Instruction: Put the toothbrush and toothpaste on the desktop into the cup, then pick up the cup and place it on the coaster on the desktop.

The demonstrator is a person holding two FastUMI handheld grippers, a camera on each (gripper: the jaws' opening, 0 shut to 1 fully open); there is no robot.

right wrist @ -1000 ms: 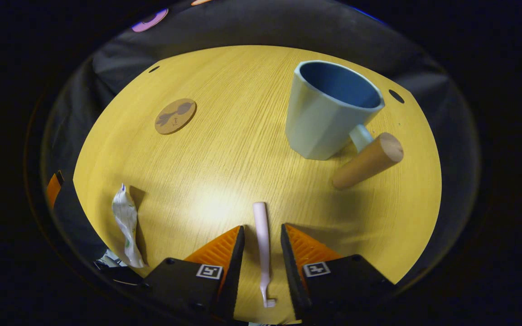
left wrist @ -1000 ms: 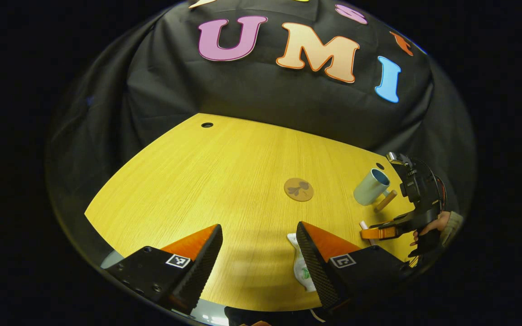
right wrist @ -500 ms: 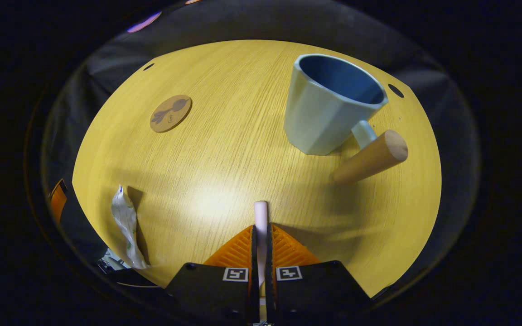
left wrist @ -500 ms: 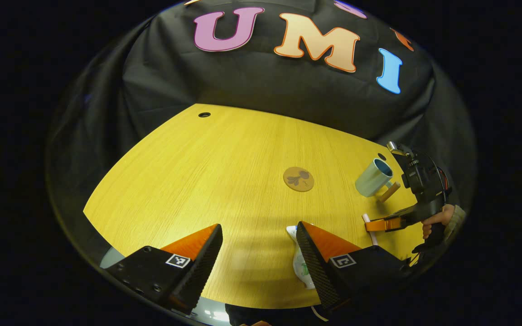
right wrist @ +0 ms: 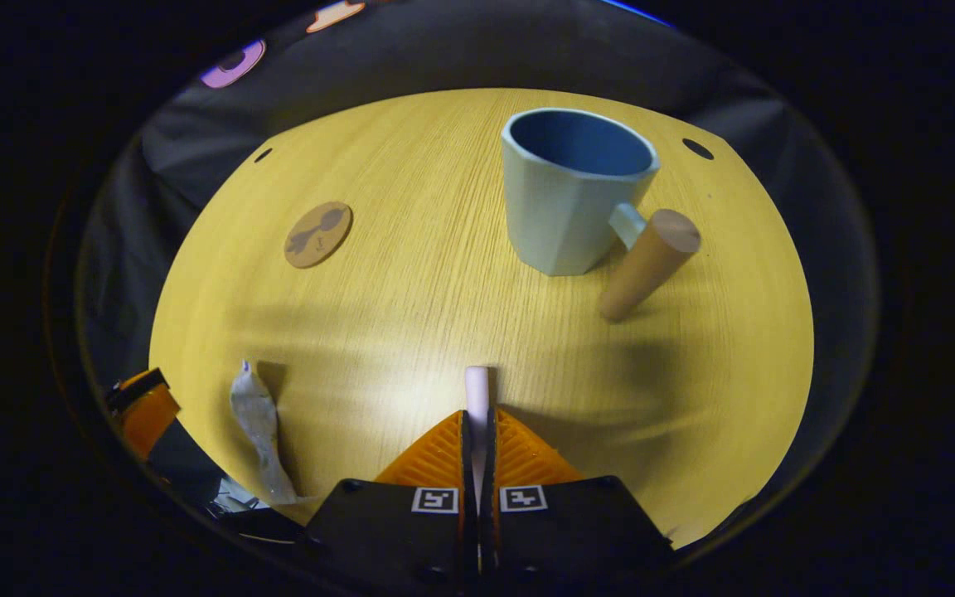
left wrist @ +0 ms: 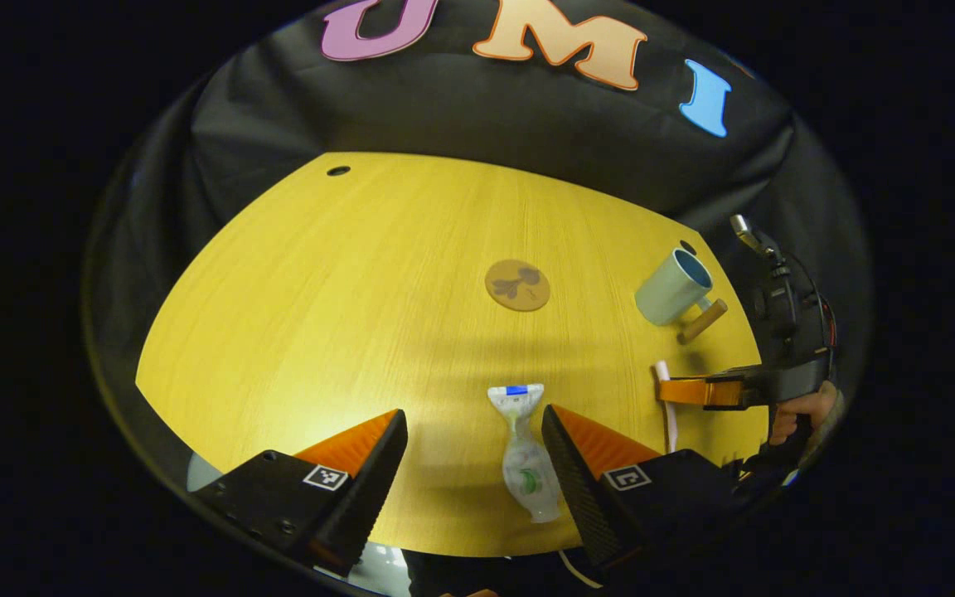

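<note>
Pink toothbrush (right wrist: 476, 390) is pinched between our right gripper (right wrist: 477, 427) jaws, which are closed tight on its handle, with the blunt end poking out toward the cup (right wrist: 573, 199). Our left gripper (left wrist: 473, 452) jaws are wide open with nothing in them, and the toothpaste (left wrist: 523, 460) lies flat on the tabletop (left wrist: 345, 307) between them, closer to the right-hand finger.

Further out, the cup stands upright with its wooden handle (right wrist: 647, 264) sticking out toward us, and the coaster (right wrist: 318, 235) sits well apart to its left.

What worries us: the brush is thin, so it could swivel in the grip and clip the cup's rim, maybe tipping the cup. And the toothpaste is soft, so an off-centre squeeze could let it slide out.
</note>
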